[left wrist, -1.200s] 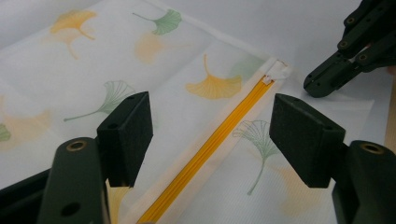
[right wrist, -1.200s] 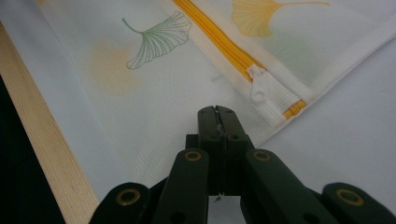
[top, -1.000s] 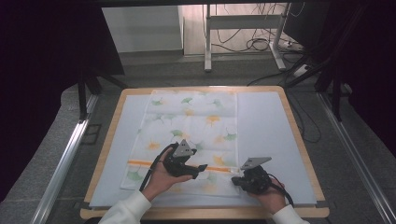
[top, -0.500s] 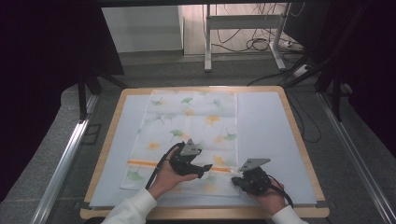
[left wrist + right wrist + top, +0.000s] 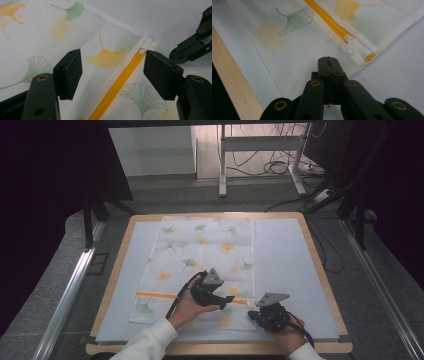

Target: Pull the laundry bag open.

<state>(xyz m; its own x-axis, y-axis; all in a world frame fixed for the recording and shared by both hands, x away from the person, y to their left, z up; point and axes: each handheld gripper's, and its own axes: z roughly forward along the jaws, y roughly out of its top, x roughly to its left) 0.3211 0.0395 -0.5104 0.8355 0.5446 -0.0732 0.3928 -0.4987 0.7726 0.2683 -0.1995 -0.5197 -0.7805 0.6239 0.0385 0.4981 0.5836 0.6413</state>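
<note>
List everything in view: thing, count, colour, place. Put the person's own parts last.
Mesh bag: one, white with green and orange leaf prints, flat at the table's middle.
Zipper: one, orange, across the bag's near end.
Zipper pull: one, white, at the zipper's end by the right claw.
Table: one, pale top, wooden rim.
Cables: several, dark, on the floor beyond.
Left claw: one, black, open over the zipper.
Right claw: one, black, shut, on the bag's corner.
Sleeves: two, white, bottom edge.
</note>
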